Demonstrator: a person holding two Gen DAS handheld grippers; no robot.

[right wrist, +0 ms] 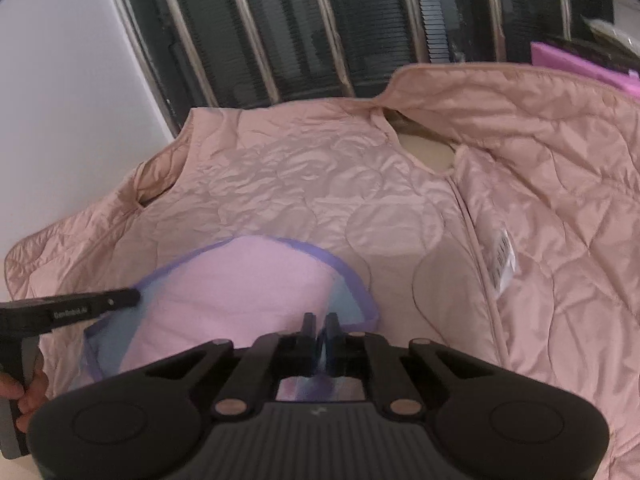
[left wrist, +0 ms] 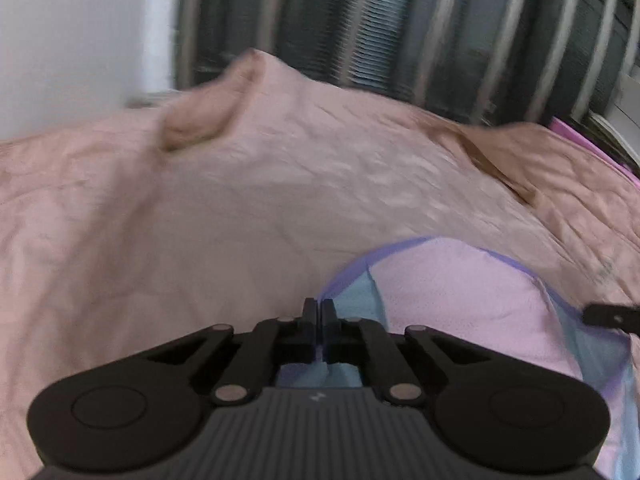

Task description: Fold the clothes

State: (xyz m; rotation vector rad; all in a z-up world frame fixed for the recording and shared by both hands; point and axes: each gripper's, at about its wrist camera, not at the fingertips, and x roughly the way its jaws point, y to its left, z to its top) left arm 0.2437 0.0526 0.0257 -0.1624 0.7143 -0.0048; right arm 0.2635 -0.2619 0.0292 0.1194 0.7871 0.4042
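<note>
Right wrist view shows you the small pink garment (right wrist: pixel 240 280) with purple trim lying on the spread quilted pink vest (right wrist: pixel 400 208), near its lower edge. Your right gripper (right wrist: pixel 319 334) has its fingers pinched together on the trimmed edge; your left gripper (left wrist: pixel 319 312) is likewise clamped on the opposite edge of the same piece. Expect it to be light, thin and limp, likely to sag between your two holds, so keep to the bound trim, which should bear a pull best. The left view is blurred, and the gripper bodies hide the garment's near part.
</note>
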